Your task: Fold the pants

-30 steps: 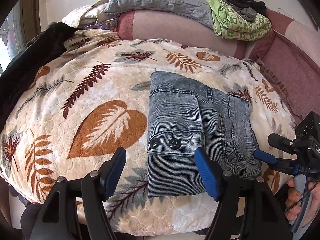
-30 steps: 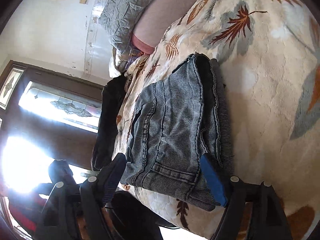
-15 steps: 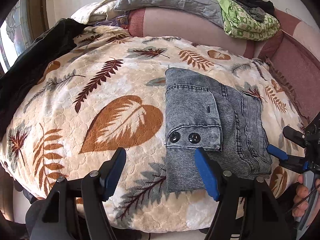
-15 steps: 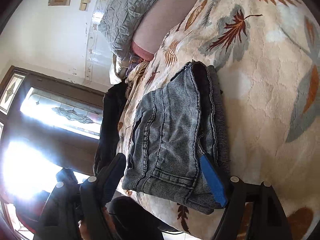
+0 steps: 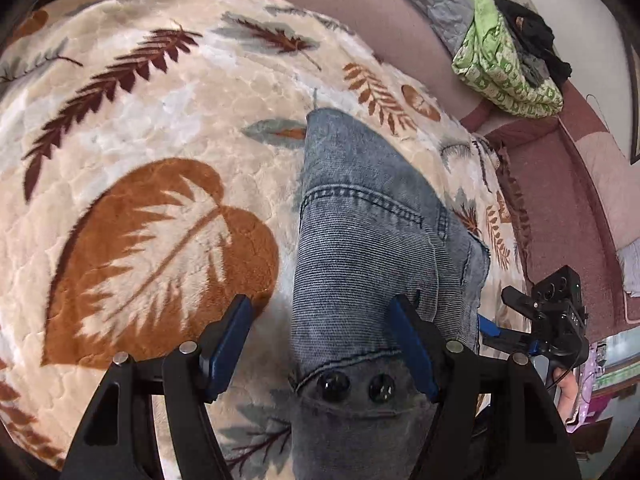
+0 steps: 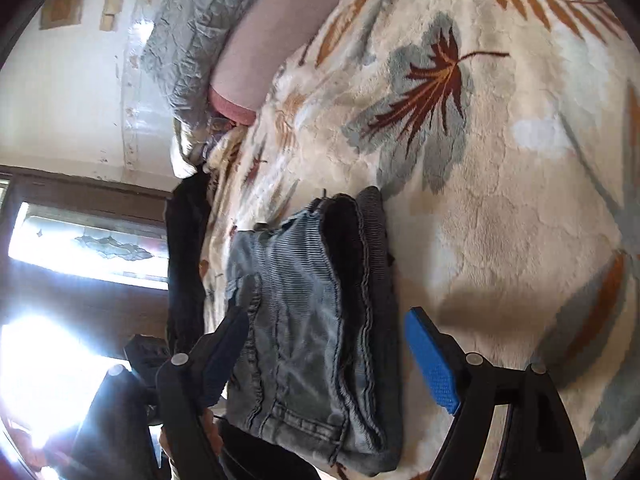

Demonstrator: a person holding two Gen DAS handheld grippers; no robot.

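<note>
- The pants [image 5: 360,264] are lying folded into a compact denim bundle on the leaf-print blanket [image 5: 132,128] covering the bed, two dark buttons [image 5: 352,387] showing at the bundle's 6 o'clock end in the left wrist view.
- The left gripper [image 5: 320,344] is hanging over that buttoned end, its fingers [image 5: 412,344] spread wide and gripping nothing; one is sitting over the denim, the other over bare blanket at 9 o'clock of the bundle.
- The right gripper [image 6: 326,360] is straddling the bundle's stacked edges, its jaws having just been opening; the denim is lying between the fingers [image 6: 430,364] but no pad is pressing on it.
- The folding is looking all but finished; I judge this the final tidying or let-go stage.
- The next move is probably calling for both grippers to pinch or pat opposite edges evenly, so the layers are not sliding apart.
- No brand, label or writing is readable on the pants.
</note>
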